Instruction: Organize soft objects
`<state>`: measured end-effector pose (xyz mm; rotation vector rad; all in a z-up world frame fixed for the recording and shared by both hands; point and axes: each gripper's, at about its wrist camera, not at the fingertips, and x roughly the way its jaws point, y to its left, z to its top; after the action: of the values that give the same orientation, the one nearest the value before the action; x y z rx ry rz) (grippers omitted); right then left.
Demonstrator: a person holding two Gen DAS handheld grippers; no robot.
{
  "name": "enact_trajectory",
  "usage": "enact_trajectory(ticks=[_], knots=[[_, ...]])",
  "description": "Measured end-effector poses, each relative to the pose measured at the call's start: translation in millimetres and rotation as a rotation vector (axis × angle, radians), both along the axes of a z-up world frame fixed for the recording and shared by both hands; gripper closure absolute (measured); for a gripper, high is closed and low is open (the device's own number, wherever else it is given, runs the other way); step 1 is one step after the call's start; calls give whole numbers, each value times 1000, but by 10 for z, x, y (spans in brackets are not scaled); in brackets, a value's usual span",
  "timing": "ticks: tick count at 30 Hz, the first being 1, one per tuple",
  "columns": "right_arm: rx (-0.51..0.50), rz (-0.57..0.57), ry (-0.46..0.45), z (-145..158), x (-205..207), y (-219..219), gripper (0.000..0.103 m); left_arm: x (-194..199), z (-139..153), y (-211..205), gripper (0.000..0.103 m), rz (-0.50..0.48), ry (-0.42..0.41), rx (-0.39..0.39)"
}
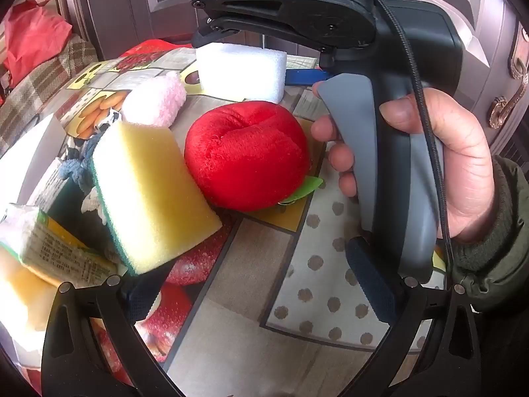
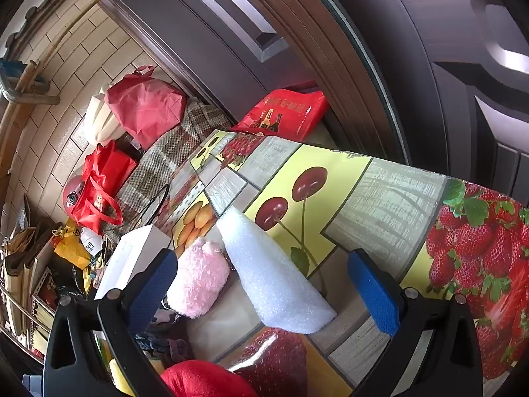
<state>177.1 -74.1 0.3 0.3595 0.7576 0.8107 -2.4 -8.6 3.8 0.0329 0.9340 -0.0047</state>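
Both sets of jaws spread wide, nothing pinched yet: right gripper (image 2: 264, 284) lined up on the white foam block (image 2: 274, 278), left gripper (image 1: 261, 294) hanging empty over the tablecloth (image 1: 251, 264) near the red plush apple (image 1: 246, 155). Probably best to straddle the foam square across its short sides and squeeze gently. Worth minding the pink fuzzy toy (image 2: 198, 278) right beside it.

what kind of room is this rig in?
Probably a home entryway or lived-in room: a table under a fruit-print oilcloth stands by a panelled door, with red shopping bags and clutter piled along a tiled wall.
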Motion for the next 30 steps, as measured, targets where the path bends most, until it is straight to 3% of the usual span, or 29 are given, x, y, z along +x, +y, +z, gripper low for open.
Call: enact_trajectory(ticks=[3,6,8,12,18,20,23,26,29,30], knots=[[27,3,1,6,1,-31,0,-179,113,-50,1,-2,-55,22],[44,2,1,7,-6,-46,0,-454,329,-40,1,-7,-134,-25],[47,2,1,9,-4,-47,0,-653,467,29,1,32,-184,-21],[57,-6,-1,16,-10,-58,0,-1139,648,381,0,202,-275,-13],[84,33,-11,55,-16,-111,0,-1608,427,1076,0,451,-234,-69],[76,67,-36,114,-45,-140,0,-1700,363,1161,0,459,-219,-70],[49,123,-150,288,-182,-222,0,-1723,318,1133,0,426,-212,-74],[-123,232,-318,449,-430,-152,0,-1666,252,1089,0,405,-183,-89],[-313,370,-382,377,-649,31,0,-1519,181,1074,1,406,-130,-109],[-349,408,-384,325,-701,85,0,-1476,158,1072,5,401,-117,-115]])
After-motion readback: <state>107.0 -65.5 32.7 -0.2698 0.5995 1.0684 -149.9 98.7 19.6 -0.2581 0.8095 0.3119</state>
